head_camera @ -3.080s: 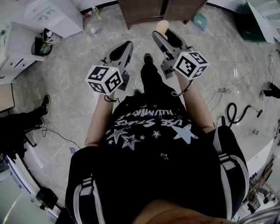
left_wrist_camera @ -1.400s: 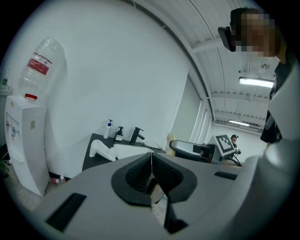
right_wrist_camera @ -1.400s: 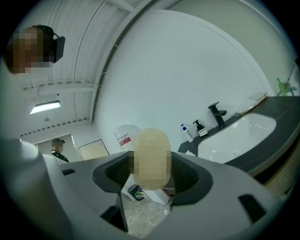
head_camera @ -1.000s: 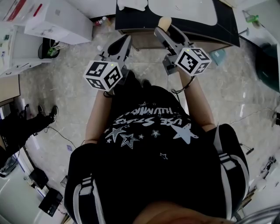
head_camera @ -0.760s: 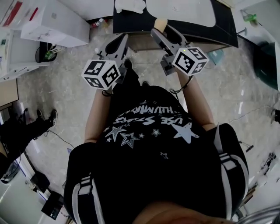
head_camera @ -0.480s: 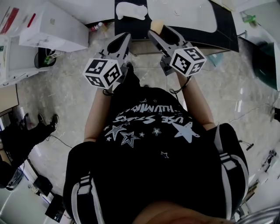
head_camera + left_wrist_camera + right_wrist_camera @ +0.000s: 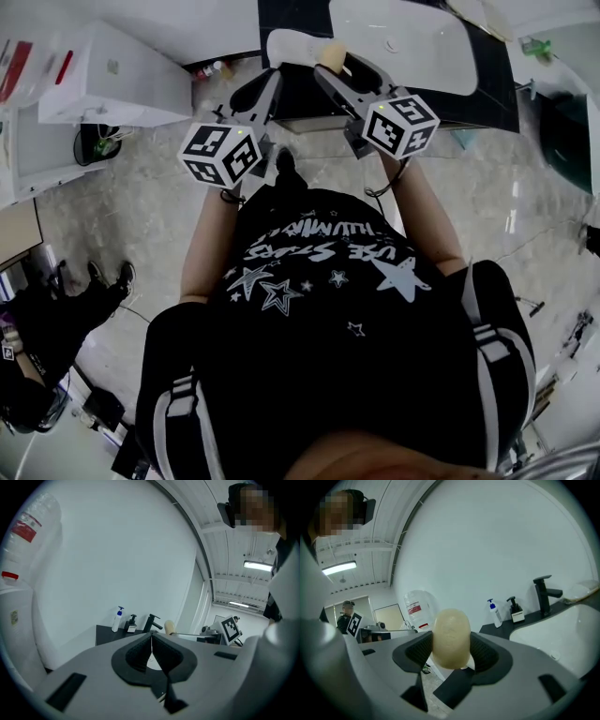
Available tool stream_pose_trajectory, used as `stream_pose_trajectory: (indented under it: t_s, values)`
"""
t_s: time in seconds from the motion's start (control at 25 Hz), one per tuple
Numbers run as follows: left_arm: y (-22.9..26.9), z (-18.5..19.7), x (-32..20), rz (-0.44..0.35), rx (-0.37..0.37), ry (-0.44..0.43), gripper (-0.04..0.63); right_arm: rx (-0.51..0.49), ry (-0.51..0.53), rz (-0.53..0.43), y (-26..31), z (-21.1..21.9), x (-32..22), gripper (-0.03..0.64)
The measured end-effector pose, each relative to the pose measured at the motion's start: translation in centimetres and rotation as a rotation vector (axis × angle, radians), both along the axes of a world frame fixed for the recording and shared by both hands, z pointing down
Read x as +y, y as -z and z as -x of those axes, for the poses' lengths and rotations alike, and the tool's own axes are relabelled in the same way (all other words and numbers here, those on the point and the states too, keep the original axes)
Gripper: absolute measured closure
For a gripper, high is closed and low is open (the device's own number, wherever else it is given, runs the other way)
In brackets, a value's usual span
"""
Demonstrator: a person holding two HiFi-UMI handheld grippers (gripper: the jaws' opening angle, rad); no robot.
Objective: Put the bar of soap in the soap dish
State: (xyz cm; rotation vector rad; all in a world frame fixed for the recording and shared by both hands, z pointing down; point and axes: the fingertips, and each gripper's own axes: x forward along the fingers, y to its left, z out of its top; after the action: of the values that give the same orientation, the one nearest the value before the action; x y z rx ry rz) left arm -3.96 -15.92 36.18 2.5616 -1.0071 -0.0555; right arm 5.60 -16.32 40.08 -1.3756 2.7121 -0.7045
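The pale yellow oval bar of soap [image 7: 451, 638] stands on end between the pads of my right gripper [image 7: 451, 641], which is shut on it. From the head view the soap [image 7: 330, 54] shows at the tip of the right gripper [image 7: 335, 66], over the front edge of a black counter [image 7: 478, 94]. A white dish-like object [image 7: 286, 47] lies on that counter just left of the soap. My left gripper [image 7: 265, 89] hovers beside it at the counter's edge. Its jaws [image 7: 151, 639] are pressed together with nothing between them.
A white basin [image 7: 403, 42] is set in the counter, with a black faucet [image 7: 544, 595] and two pump bottles [image 7: 494, 613] behind it. A white cabinet [image 7: 108, 80] stands at the left on the marble floor. Another person [image 7: 42, 347] stands at lower left.
The counter, basin and white dish have come nearer and further into the head view. Both grippers now reach the counter's front edge. The soap stays in the right gripper.
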Motion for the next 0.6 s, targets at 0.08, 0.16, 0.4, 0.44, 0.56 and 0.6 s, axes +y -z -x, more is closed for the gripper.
stream_pose_trajectory:
  t_s: [0.08,0.16,0.4,0.44,0.56,0.6]
  values:
    - [-0.3,0.7,-1.4,0.005,0.002,-0.009,0.583,0.031,-0.009,0.005,-0.6,0.4,-1.3,0.364]
    - [-0.7,1.1,-2.6,0.009,-0.002,-0.022,0.583,0.069,-0.010,0.010,-1.2,0.6,-2.5,0.364]
    - [-1.8,2.0,-5.6,0.028,-0.003,-0.067,0.583,0.199,-0.005,0.022,-3.2,1.0,-5.7,0.364]
    - [-2.1,2.1,-6.1,0.031,-0.002,-0.076,0.583,0.211,-0.008,0.025,-3.5,0.9,-6.1,0.364]
    - [-2.8,2.5,-7.8,0.042,0.008,-0.091,0.583,0.230,-0.017,0.035,-4.4,1.0,-7.1,0.364]
    - [-3.1,2.7,-8.3,0.048,0.012,-0.092,0.583,0.236,-0.018,0.040,-4.8,1.1,-7.3,0.364]
